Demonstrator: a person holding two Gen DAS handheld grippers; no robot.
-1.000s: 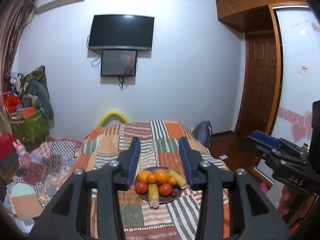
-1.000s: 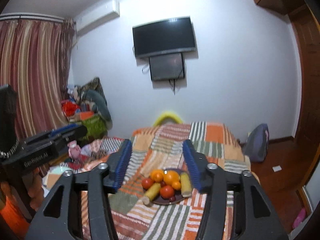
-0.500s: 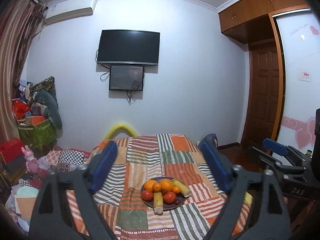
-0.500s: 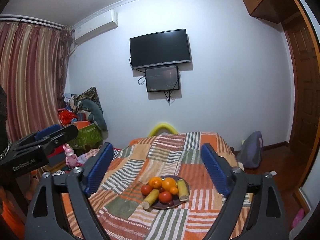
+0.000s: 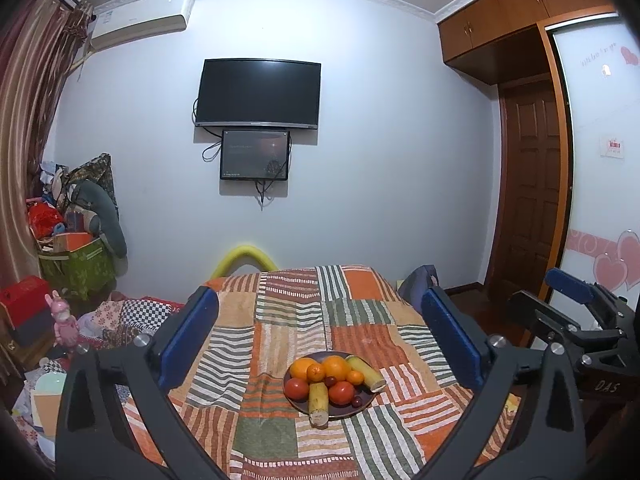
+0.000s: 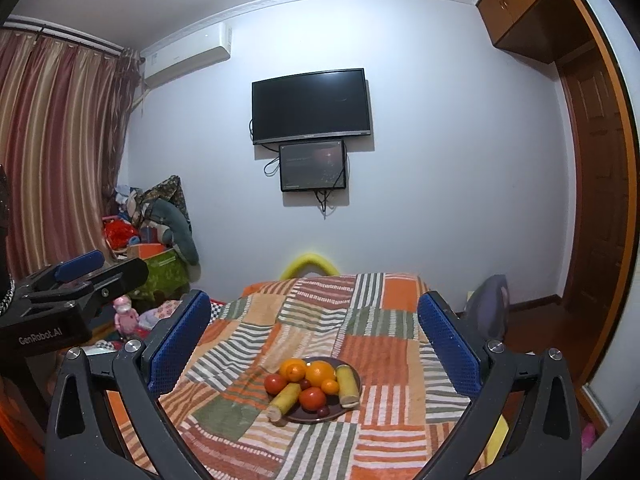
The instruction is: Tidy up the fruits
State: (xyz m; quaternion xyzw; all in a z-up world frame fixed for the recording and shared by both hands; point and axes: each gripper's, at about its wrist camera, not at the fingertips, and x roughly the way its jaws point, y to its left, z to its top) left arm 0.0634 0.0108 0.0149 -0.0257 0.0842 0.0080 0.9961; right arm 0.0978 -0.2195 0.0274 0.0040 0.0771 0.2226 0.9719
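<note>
Resting mid-bed on the patchwork quilt [image 5: 280, 320], the plate [image 5: 340, 412] holds oranges [image 5: 336, 367], tomatoes [image 5: 297, 388] and corn pieces [image 5: 319, 400]. Left gripper [image 5: 320, 340] and right gripper [image 6: 314, 336] are opening, nothing between them. Tomatoes likely bruise: grip lightly across the middle. Round fruit may roll.

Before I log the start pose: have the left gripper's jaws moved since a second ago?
Yes. The left gripper is opening: its jaws, earlier hugging the fruit plate, now stand wide over the patchwork blanket.
</note>
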